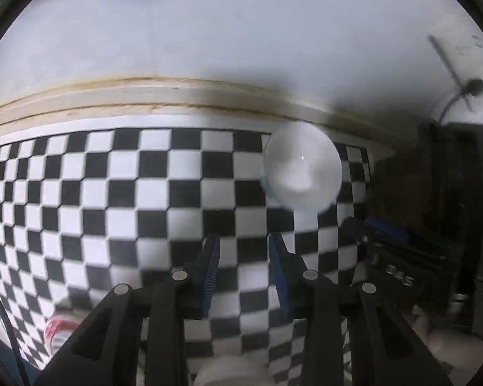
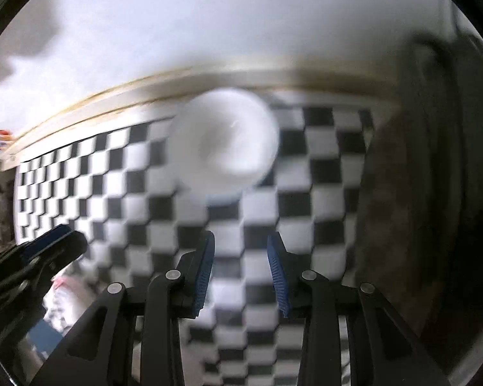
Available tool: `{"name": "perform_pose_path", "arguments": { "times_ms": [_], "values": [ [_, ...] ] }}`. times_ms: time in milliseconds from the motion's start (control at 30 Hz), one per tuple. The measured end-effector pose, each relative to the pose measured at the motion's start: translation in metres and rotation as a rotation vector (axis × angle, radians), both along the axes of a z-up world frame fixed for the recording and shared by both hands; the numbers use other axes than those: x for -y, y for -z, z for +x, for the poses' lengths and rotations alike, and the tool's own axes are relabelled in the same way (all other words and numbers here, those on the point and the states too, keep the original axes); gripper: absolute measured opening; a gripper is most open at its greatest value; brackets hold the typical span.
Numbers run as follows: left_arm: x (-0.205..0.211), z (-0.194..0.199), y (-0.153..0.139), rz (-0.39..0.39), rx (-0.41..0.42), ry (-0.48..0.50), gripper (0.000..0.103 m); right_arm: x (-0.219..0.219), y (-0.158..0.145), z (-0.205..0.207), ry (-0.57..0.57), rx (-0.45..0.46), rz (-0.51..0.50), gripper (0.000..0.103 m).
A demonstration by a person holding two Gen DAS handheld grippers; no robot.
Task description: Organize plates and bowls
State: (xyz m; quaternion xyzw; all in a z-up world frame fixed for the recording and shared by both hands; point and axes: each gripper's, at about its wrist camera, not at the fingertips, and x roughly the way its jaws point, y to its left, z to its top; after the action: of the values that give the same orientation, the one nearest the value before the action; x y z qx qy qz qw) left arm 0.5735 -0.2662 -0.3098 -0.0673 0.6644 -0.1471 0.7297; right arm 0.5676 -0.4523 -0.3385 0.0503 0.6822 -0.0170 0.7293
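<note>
A white bowl [image 1: 302, 167] stands upright on a black-and-white checkered cloth [image 1: 112, 193], near the cloth's far right corner. My left gripper [image 1: 243, 241] hovers over the cloth in front of the bowl and to its left. Its blue pads are apart with nothing between them. In the blurred right wrist view the same bowl [image 2: 223, 144] lies ahead of my right gripper [image 2: 241, 238], which is open and empty too. The left gripper's fingers [image 2: 48, 247] show at that view's left edge. No plate is in view.
A cream ledge [image 1: 145, 96] runs along the cloth's far side below a white wall. Dark equipment [image 1: 450, 193] stands to the right of the cloth, with a cable on the wall above it. A red-and-white striped thing [image 1: 61, 328] lies at the near left.
</note>
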Motion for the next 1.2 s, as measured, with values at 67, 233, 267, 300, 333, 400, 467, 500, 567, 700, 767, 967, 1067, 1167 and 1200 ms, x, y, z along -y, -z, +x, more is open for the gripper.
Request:
{"name": "perform_pose_path", "arguments": {
  "times_ms": [67,233,267,300,333,400,467,500,567,700,767,967,1067,1167,1200],
  "values": [
    [0.011,0.017,0.015,0.0,-0.027,-0.001,0.029,0.004,0.013,0.025,-0.017,-0.028,-0.045,0.037],
    [0.029,0.049,0.057,-0.002,-0.122,-0.001,0.029,0.011,0.035,0.069,-0.039,-0.061,-0.115,0.037],
    [0.03,0.053,0.064,-0.004,-0.138,0.0,0.029,0.014,0.04,0.077,-0.038,-0.074,-0.121,0.037],
    [0.032,0.057,0.071,-0.011,-0.155,0.0,0.029,0.017,0.045,0.084,-0.03,-0.085,-0.121,0.037],
    [0.033,0.061,0.079,-0.021,-0.175,0.002,0.029,0.019,0.048,0.088,-0.024,-0.092,-0.12,0.036],
    [0.035,0.064,0.087,-0.036,-0.196,-0.002,0.029,0.023,0.057,0.094,-0.013,-0.109,-0.118,0.036],
    [0.036,0.068,0.096,-0.054,-0.214,-0.003,0.028,0.026,0.062,0.102,-0.002,-0.122,-0.102,0.031],
    [0.037,0.068,0.099,-0.062,-0.224,-0.004,0.027,0.027,0.065,0.104,0.003,-0.132,-0.087,0.027],
    [0.037,0.071,0.104,-0.069,-0.224,-0.001,0.027,0.03,0.072,0.108,0.015,-0.156,-0.047,0.015],
    [0.039,0.073,0.11,-0.07,-0.219,0.017,0.019,0.034,0.076,0.112,0.055,-0.16,0.002,0.013],
    [0.042,0.079,0.108,-0.063,-0.211,0.02,0.018,0.035,0.077,0.111,0.068,-0.172,0.036,0.008],
    [0.039,0.084,0.106,-0.036,-0.172,0.038,0.018,0.027,0.079,0.103,0.071,-0.191,0.103,0.011],
    [0.044,0.086,0.104,-0.037,-0.157,0.049,0.018,0.03,0.09,0.098,0.106,-0.207,0.14,0.008],
    [0.043,0.083,0.099,-0.023,-0.142,0.064,0.018,0.033,0.092,0.094,0.119,-0.18,0.131,0.007],
    [0.043,0.079,0.097,-0.025,-0.142,0.068,0.018,0.031,0.091,0.092,0.118,-0.176,0.132,0.007]
  ]
}}
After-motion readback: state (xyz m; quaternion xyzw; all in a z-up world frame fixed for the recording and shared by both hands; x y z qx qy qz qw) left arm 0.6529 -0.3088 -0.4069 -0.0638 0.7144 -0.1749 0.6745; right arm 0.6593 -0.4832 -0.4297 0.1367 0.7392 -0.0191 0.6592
